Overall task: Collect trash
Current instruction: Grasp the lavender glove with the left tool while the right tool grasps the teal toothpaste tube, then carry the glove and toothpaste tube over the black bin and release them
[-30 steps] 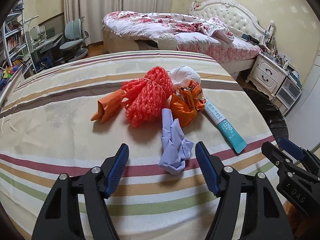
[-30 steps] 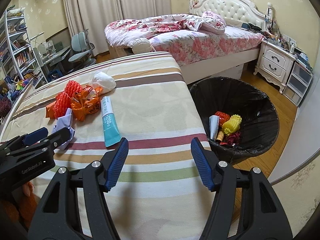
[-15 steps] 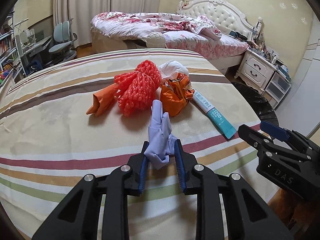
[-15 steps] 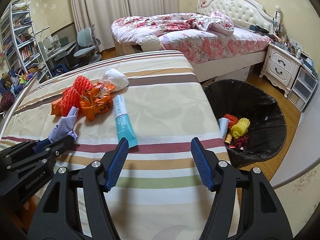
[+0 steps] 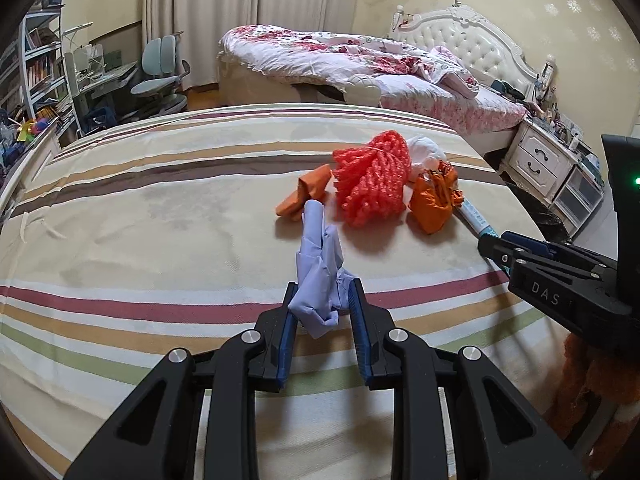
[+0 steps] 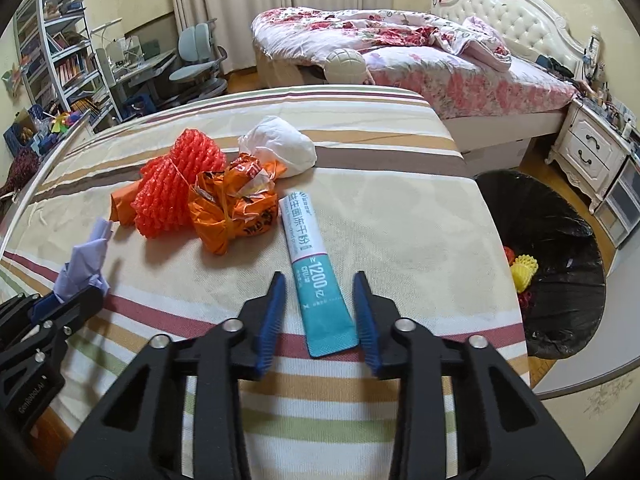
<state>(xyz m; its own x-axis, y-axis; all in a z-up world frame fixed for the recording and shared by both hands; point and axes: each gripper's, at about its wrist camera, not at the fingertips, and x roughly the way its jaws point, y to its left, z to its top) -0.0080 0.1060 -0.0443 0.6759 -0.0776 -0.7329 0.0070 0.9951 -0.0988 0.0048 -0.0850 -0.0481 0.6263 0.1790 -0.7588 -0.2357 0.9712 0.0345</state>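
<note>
On the striped tablecloth (image 5: pixel 160 208) my left gripper (image 5: pixel 323 284) is shut on a crumpled lilac glove (image 5: pixel 320 256), its blue pads pressing both sides. My right gripper (image 6: pixel 320 276) straddles the near end of a white and teal tube (image 6: pixel 308 248). Its jaws are closing; the right pad touches the tube's edge and a thin gap shows at the left pad. Beyond lie a red foam net (image 6: pixel 172 192), an orange bag (image 6: pixel 236 208), a white wad (image 6: pixel 284 148) and an orange scrap (image 5: pixel 308 192).
A black-lined bin (image 6: pixel 560 264) holding several scraps stands on the floor past the table's right edge. Behind are a floral bed (image 6: pixel 400 48), a white nightstand (image 6: pixel 592 148), and a desk with chairs (image 6: pixel 200 60) at the back left.
The left jaws closed onto the lilac glove and carried it left of the pile. The right gripper moved over the tube and its jaws narrowed around it.
</note>
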